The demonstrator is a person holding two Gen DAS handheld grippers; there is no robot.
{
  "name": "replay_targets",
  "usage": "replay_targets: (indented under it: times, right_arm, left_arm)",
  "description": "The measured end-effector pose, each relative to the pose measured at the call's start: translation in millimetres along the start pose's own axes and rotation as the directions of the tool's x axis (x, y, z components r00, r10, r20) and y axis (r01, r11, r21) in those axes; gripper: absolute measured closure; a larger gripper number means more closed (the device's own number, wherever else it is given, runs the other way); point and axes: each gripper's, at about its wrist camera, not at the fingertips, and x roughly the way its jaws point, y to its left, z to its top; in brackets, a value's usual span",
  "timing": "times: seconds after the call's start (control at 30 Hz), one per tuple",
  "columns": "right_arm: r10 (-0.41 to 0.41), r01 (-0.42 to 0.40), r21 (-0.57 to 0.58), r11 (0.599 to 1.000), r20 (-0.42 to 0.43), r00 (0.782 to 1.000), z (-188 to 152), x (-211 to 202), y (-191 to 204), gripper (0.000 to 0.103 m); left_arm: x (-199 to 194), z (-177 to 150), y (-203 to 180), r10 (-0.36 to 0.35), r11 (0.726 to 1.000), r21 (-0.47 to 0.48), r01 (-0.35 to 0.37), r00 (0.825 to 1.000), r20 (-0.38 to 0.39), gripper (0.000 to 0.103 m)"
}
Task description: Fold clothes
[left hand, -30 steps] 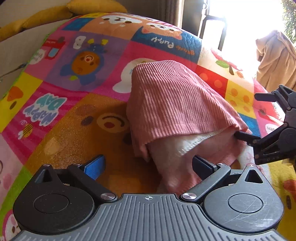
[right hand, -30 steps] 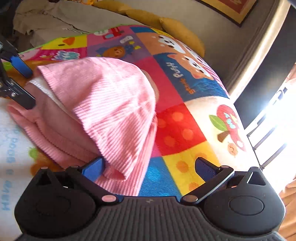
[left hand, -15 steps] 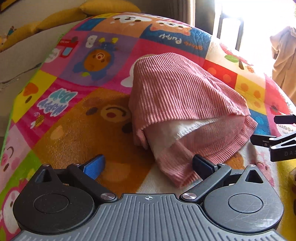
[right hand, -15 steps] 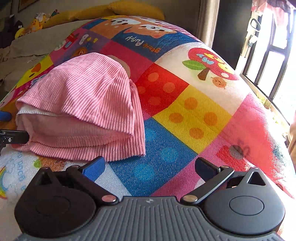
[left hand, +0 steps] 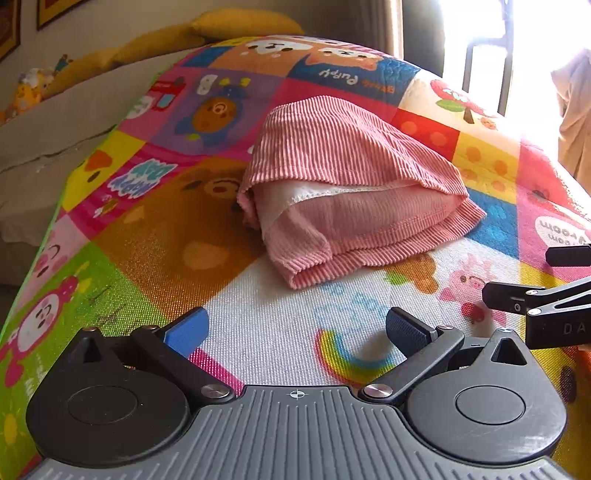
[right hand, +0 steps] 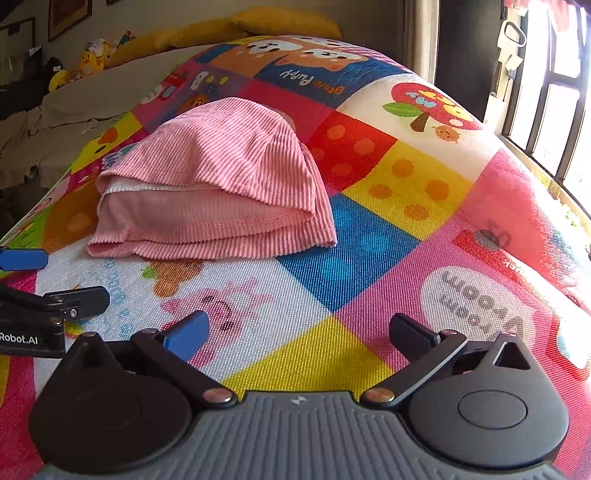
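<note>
A pink ribbed garment (left hand: 347, 192) lies folded in a thick bundle on the colourful cartoon mat (left hand: 280, 325); it also shows in the right wrist view (right hand: 221, 184). My left gripper (left hand: 295, 328) is open and empty, hanging back from the bundle's near edge. My right gripper (right hand: 299, 330) is open and empty, also short of the bundle. The right gripper's fingers show at the right edge of the left wrist view (left hand: 517, 299). The left gripper's fingers show at the left edge of the right wrist view (right hand: 74, 299).
The mat (right hand: 369, 229) covers a bed. Yellow pillows (left hand: 243, 24) and soft toys (right hand: 92, 57) lie at the far end. A beige sheet (left hand: 44, 147) lies to the left. A barred window (right hand: 546, 81) is on the right.
Both grippers have let go of the pink garment and pulled back toward me. The folded bundle now lies on the mat by itself, farther from both grippers.
</note>
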Motion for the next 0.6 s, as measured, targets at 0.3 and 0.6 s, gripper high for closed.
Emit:
replay_targets:
  times: [0.3, 0.6]
  right_arm:
    - [0.006, -0.006, 0.003, 1.0, 0.002, 1.0, -2.0, 0.5, -2.6, 0.0]
    - [-0.001, 0.001, 0.002, 1.0, 0.004, 1.0, -3.6, -1.4, -1.5, 0.0]
  left_arm:
    - [0.9, -0.6, -0.9, 0.009, 1.0, -0.009, -0.009, 1.0, 0.005, 0.0]
    - [1.3, -0.9, -1.3, 0.012, 1.0, -0.008, -0.012, 1.0, 0.006, 0.0]
